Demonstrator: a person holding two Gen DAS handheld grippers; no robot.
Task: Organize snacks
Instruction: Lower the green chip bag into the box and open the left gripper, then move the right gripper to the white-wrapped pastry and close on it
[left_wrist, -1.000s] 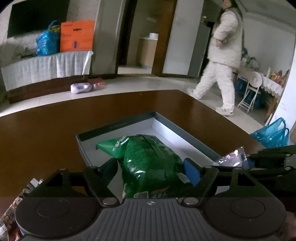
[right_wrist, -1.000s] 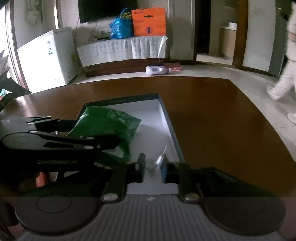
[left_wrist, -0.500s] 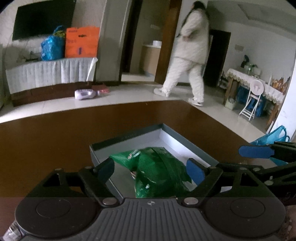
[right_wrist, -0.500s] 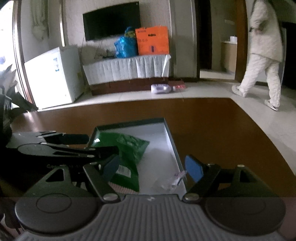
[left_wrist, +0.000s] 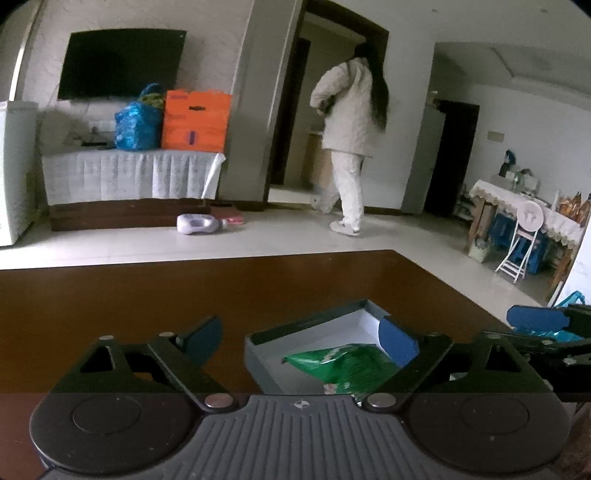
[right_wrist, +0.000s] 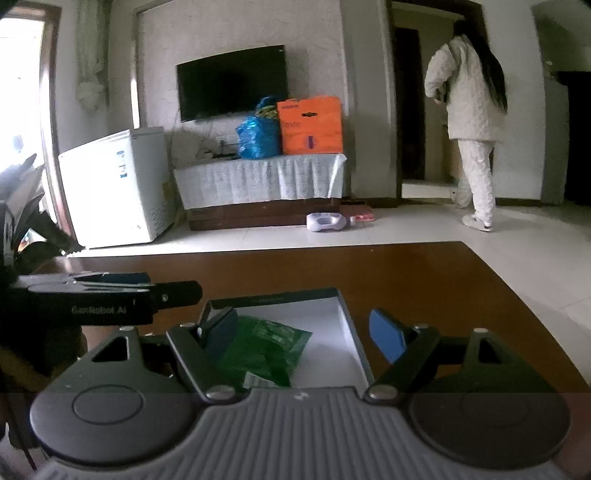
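Observation:
A green snack bag (left_wrist: 343, 363) lies in a shallow box with a dark rim (left_wrist: 306, 325) and white floor on the brown table. It also shows in the right wrist view (right_wrist: 262, 347), inside the same box (right_wrist: 347, 325). My left gripper (left_wrist: 301, 338) is open and empty, raised above and behind the box. My right gripper (right_wrist: 306, 332) is open and empty too, above the box's near end. The left gripper shows at the left of the right wrist view (right_wrist: 110, 295); the right gripper's blue fingertips (left_wrist: 535, 319) show at the right of the left wrist view.
The brown table (left_wrist: 147, 295) stretches ahead to its far edge. Beyond it a person in white (left_wrist: 351, 140) walks toward a doorway. A white freezer (right_wrist: 118, 184), a covered bench with an orange box (right_wrist: 310, 125), and a bottle on the floor (right_wrist: 325, 221) stand behind.
Both grippers have opened, let go of the snacks in the box, and lifted back and up. The green bag now lies in the box. The person has walked away toward the doorway.

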